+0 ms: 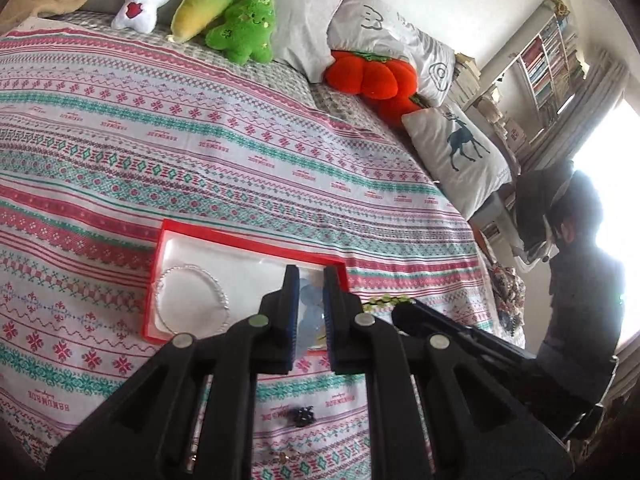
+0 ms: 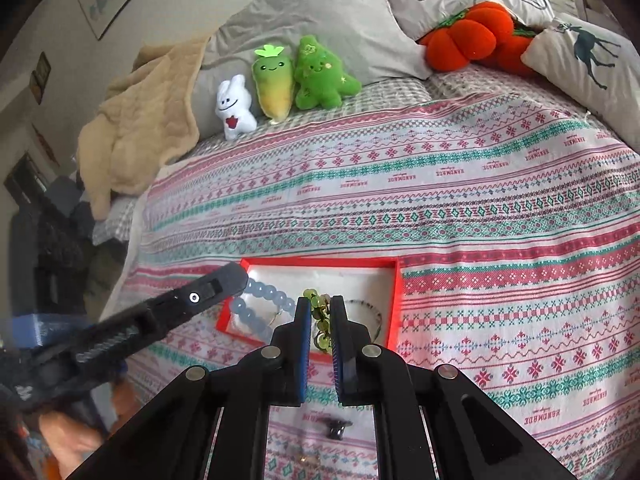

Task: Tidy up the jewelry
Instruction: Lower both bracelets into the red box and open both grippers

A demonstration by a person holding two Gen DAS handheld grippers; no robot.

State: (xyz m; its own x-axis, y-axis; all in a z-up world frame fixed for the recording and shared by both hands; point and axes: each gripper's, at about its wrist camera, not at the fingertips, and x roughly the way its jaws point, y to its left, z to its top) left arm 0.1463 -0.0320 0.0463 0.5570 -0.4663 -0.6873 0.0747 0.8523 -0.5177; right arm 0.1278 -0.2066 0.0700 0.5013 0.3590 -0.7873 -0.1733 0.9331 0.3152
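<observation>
- The right gripper (image 2: 320, 304) is clamped on a green bead bracelet (image 2: 320, 320), which is pinched between its blue pads and hangs above the near edge of the red box (image 2: 394, 300).
- The left gripper (image 1: 311, 276) is clenched on a pale blue bead bracelet (image 1: 310, 308); from the right wrist view, the large blue beads (image 2: 262, 294) are seen trailing from its tip into the box.
- Both grippers are held just beside each other over the red box, which lies on the patterned bedspread (image 1: 160, 140).
- A silver bangle (image 1: 192, 300) is seen lying flat on the white lining, at the box's left end in the left wrist view.
- A small dark ornament (image 2: 338, 426) is left on the bedspread, just in front of the box.
- Plush toys (image 2: 288, 80) and pillows (image 2: 320, 12) are lined up at the bed's head.
</observation>
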